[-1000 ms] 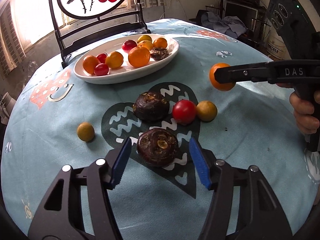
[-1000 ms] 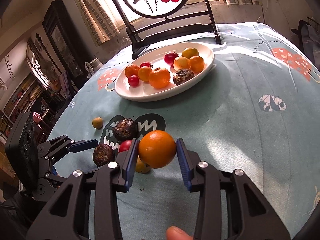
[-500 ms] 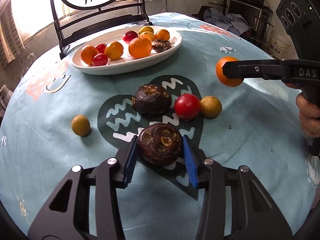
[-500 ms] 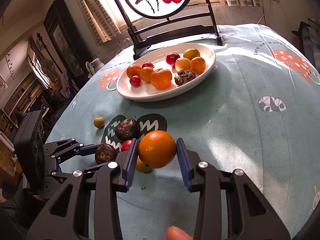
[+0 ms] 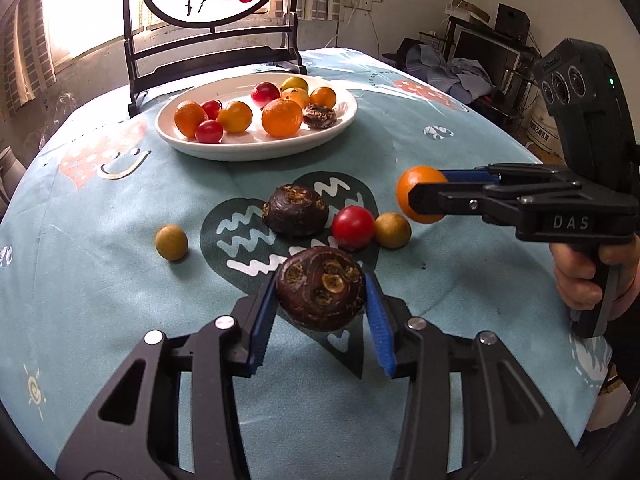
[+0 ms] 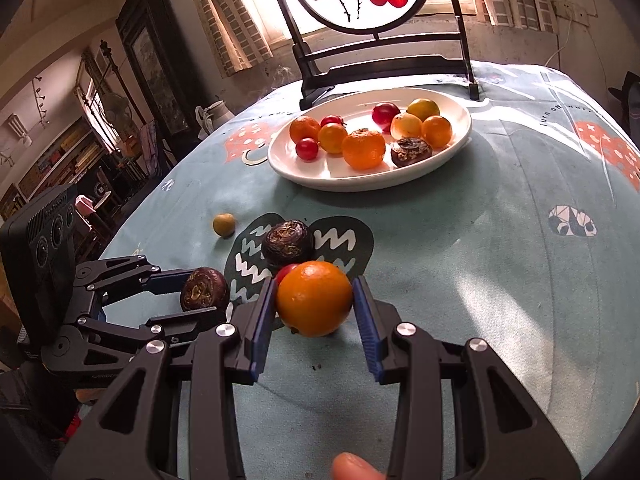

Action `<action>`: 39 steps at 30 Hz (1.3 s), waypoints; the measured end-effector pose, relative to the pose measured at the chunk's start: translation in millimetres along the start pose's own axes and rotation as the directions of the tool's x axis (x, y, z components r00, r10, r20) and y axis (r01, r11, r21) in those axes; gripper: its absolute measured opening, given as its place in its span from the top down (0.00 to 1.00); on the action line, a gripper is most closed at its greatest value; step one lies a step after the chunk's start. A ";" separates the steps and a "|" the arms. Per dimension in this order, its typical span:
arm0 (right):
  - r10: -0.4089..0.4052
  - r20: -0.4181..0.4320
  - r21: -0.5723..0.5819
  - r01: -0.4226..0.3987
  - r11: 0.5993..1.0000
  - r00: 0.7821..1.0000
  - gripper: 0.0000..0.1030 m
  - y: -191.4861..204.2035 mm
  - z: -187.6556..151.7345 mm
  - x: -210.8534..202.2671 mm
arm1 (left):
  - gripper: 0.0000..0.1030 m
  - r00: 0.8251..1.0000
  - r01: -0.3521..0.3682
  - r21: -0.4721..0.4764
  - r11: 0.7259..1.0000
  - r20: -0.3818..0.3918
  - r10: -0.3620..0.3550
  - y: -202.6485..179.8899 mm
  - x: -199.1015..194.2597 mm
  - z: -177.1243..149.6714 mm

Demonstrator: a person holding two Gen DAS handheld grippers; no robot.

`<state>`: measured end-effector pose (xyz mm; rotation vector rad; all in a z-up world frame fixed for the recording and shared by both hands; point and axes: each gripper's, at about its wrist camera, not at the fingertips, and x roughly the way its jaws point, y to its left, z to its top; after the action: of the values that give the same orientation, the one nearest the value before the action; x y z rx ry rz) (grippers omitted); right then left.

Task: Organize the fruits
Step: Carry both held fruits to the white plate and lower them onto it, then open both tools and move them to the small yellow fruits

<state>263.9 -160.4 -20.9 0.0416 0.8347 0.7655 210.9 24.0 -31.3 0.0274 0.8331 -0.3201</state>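
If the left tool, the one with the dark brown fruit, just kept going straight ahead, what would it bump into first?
Probably the second dark brown fruit on the cloth, or the red tomato beside it; depth is hard to judge. The white plate lies beyond.

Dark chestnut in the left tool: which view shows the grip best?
Left wrist view: the dark chestnut sits centered between both blue pads of the left tool. Right wrist view shows it small and side-on, its lower part hidden behind a finger.
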 end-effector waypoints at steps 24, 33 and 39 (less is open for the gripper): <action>-0.225 0.134 0.016 0.225 0.974 0.965 0.62 -51.7 137.5 76.5 | 0.58 0.981 -0.181 -0.130 0.975 0.049 0.189 83.3 90.9 171.9; -0.209 0.127 0.035 0.206 0.978 0.970 0.40 -54.0 135.8 76.6 | 0.14 0.967 -0.230 -0.166 0.959 0.075 0.245 89.0 76.5 170.8; -0.153 0.152 -0.004 0.155 0.988 0.977 0.40 -26.8 107.8 28.3 | 0.07 0.958 -0.242 -0.202 0.949 0.106 0.266 88.8 16.5 140.0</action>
<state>365.4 -135.1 26.1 0.0202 0.6792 0.6147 348.3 83.2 42.2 -0.0607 0.7154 0.0013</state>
